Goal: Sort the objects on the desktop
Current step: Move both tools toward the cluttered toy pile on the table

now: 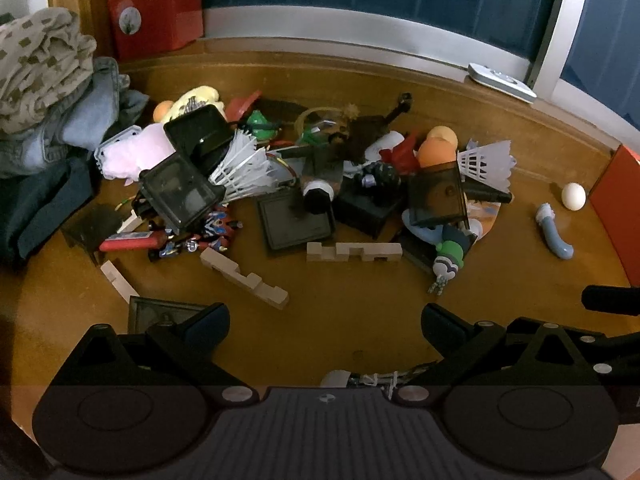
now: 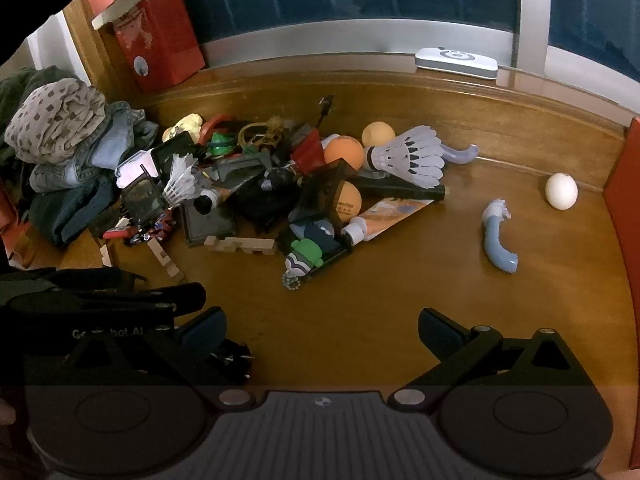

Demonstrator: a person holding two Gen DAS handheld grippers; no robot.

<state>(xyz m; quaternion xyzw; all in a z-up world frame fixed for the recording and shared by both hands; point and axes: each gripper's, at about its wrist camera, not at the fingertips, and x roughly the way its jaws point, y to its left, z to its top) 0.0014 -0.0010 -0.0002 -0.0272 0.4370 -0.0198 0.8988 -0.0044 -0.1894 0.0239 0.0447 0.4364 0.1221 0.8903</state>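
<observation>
A heap of small objects lies mid-table: black boxes (image 1: 295, 220), white shuttlecocks (image 1: 245, 168) (image 2: 408, 156), orange balls (image 1: 438, 151) (image 2: 344, 152), wooden notched blocks (image 1: 354, 252) (image 2: 240, 245), toy figures (image 1: 450, 254) (image 2: 306, 258), a tube (image 2: 394, 216). A white egg (image 1: 573, 196) (image 2: 561, 191) and a blue curved piece (image 1: 554, 231) (image 2: 498, 240) lie apart at the right. My left gripper (image 1: 326, 322) is open and empty, above bare wood short of the heap. My right gripper (image 2: 322, 326) is open and empty too.
Folded clothes (image 1: 48, 92) (image 2: 68, 140) pile up at the left. A red box (image 1: 154, 4) (image 2: 160, 36) stands at the back left. A white device (image 1: 502, 80) (image 2: 456, 62) lies on the window ledge. An orange-red box (image 1: 618, 200) (image 2: 626, 200) borders the right. The left gripper's body (image 2: 100, 300) shows in the right wrist view.
</observation>
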